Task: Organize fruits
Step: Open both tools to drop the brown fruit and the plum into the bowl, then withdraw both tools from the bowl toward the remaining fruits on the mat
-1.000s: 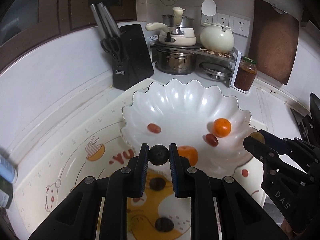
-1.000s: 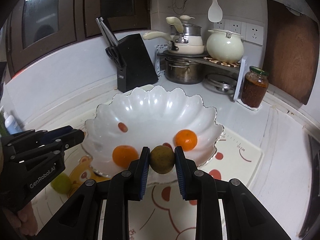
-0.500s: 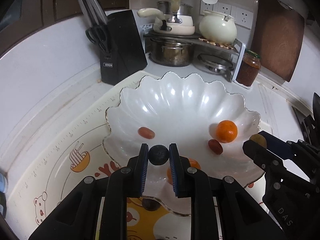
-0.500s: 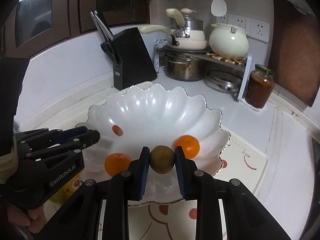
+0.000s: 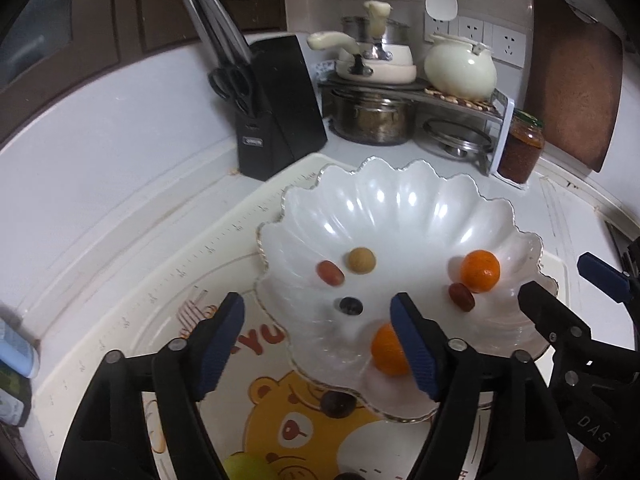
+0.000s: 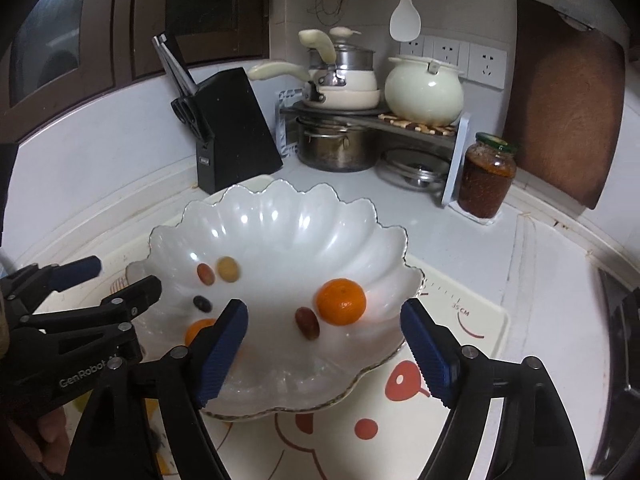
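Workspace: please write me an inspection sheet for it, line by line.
Surface: white counter with a cartoon mat.
Job's things: scalloped bowl holds two oranges, two red fruits, a tan fruit, a dark fruit.
Clutter: green fruit and dark fruit on the mat.
Grippers: left hand-held gripper and right hand-held gripper opening, nothing between the jaws.
Cables: nothing seen.
Surroundings: knife block, pots, jar, board.
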The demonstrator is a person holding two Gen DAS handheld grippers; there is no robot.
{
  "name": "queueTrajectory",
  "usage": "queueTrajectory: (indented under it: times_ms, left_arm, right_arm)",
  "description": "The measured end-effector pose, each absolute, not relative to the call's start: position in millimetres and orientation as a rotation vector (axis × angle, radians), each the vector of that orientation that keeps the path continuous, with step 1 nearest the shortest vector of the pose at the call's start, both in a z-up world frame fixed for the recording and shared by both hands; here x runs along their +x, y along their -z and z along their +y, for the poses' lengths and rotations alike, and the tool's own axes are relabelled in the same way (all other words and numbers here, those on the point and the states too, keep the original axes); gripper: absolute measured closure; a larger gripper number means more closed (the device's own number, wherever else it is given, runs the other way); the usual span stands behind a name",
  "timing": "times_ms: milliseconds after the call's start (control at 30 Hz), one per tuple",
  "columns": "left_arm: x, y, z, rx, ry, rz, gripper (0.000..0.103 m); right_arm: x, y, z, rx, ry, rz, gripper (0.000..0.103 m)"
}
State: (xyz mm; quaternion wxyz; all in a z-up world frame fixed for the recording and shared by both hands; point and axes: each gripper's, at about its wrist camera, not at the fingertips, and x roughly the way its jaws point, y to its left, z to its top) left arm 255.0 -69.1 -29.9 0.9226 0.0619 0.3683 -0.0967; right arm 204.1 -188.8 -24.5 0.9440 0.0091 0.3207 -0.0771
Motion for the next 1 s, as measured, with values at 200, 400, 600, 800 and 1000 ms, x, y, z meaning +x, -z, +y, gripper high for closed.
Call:
queueTrajectory:
  times_ms: [200,400,600,800,1000]
  left_arm:
    - [247,21,-58,0.116,0.177,0.738,0.014]
    - [239,17,-48,0.108,0.153,0.727,0.01]
    - [228,13,-36,0.106,0.14,0.716,0.007]
    - [218,10,-24,0.103,0.123,0.705,0.007]
    - [210,10,-11,0.098,0.105,0.705,0.006]
  right_arm:
    - [199,18,-181,0.017,0.159,0.636,0.02]
    - [192,12,-172,0.0,0.153,0.62,0.02]
    - [183,9,-161,-0.015,0.141,0.606,0.02]
    - [174,6,-148,-0.028,0.125,0.593,0.02]
    - [168,8,-138,-0.032,0.106,0.597,0.02]
